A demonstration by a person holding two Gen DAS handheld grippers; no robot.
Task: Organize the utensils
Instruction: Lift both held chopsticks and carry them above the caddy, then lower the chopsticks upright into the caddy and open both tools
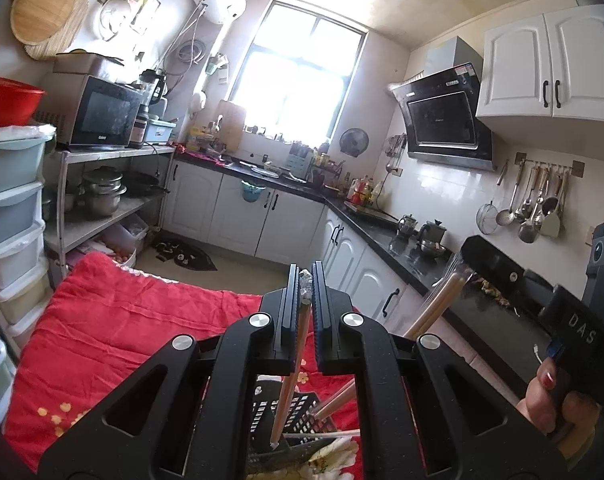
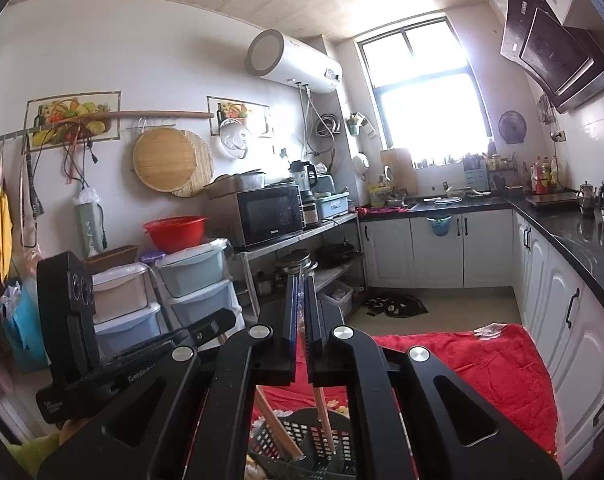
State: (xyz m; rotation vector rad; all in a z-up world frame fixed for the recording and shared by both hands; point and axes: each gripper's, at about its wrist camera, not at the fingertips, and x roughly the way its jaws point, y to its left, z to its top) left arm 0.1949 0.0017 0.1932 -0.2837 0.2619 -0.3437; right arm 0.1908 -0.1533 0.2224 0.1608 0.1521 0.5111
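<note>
Left gripper (image 1: 306, 280) is clamped tight on a wrapped chopstick (image 1: 292, 368) hanging into the black basket (image 1: 298, 412) on the red quilt (image 1: 142, 320). Right gripper (image 2: 301, 284) pinches another pair (image 2: 326, 420) above the same basket.

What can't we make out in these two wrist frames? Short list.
- Black basket, left wrist view: mostly hidden behind the left gripper; contents unclear.
- Chopsticks held by the right gripper, right wrist view: upper part hidden between the pads, how many unclear.
- Wrapped chopsticks, left wrist view: motion-blurred.
- Hanging utensils, left wrist view: too small to identify.
</note>
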